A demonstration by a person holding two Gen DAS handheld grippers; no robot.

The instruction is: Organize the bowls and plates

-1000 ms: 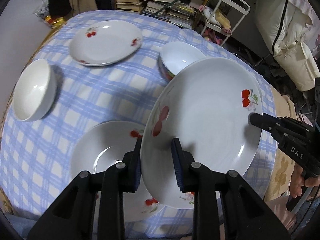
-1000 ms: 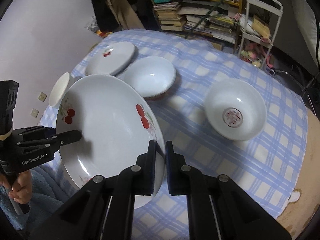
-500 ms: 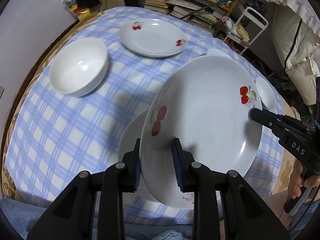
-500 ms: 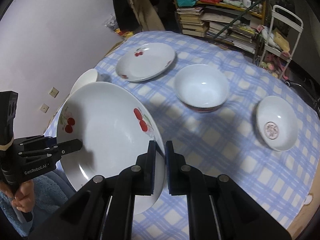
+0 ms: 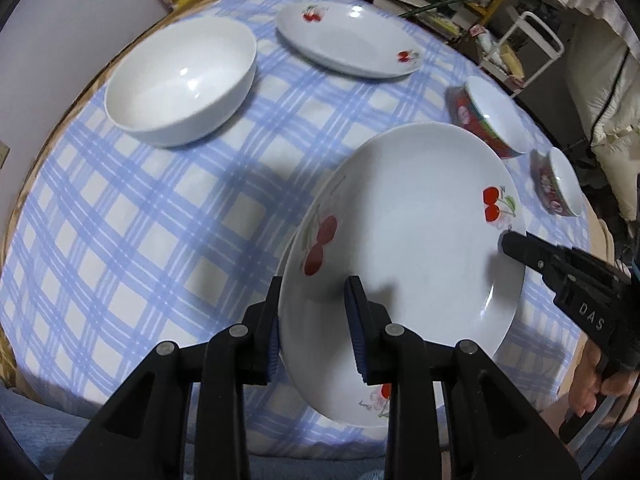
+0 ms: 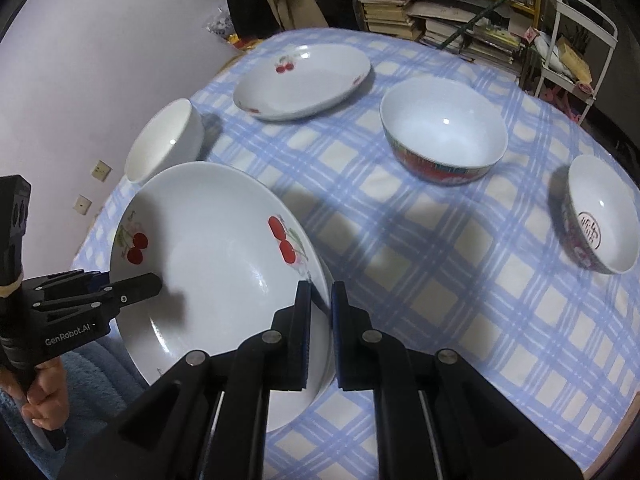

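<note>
A large white cherry plate [image 5: 412, 240] [image 6: 212, 264] is held between both grippers near the table's front edge, low over the cloth. My left gripper [image 5: 314, 300] is shut on its near rim. My right gripper [image 6: 320, 304] is shut on the opposite rim; it also shows in the left wrist view [image 5: 516, 246]. A second cherry plate [image 5: 348, 40] [image 6: 300, 80] lies at the far side. A plain white bowl [image 5: 184, 80] [image 6: 164, 140] stands at the left. A red-sided bowl [image 5: 492, 118] [image 6: 444, 130] and a small patterned bowl [image 5: 560, 184] [image 6: 600, 220] stand to the right.
The round table has a blue checked cloth [image 5: 160, 220] [image 6: 440, 264]. Behind it are a shelf of books [image 6: 440, 8] and a white wire cart [image 6: 576, 40]. A pale wall [image 6: 100, 40] is close on the left. A blue towel [image 6: 96, 376] lies below the front edge.
The held plate has come down toward the table near the front edge. The plate that lay under it is hidden from both views now. Both grippers have kept their grip.
</note>
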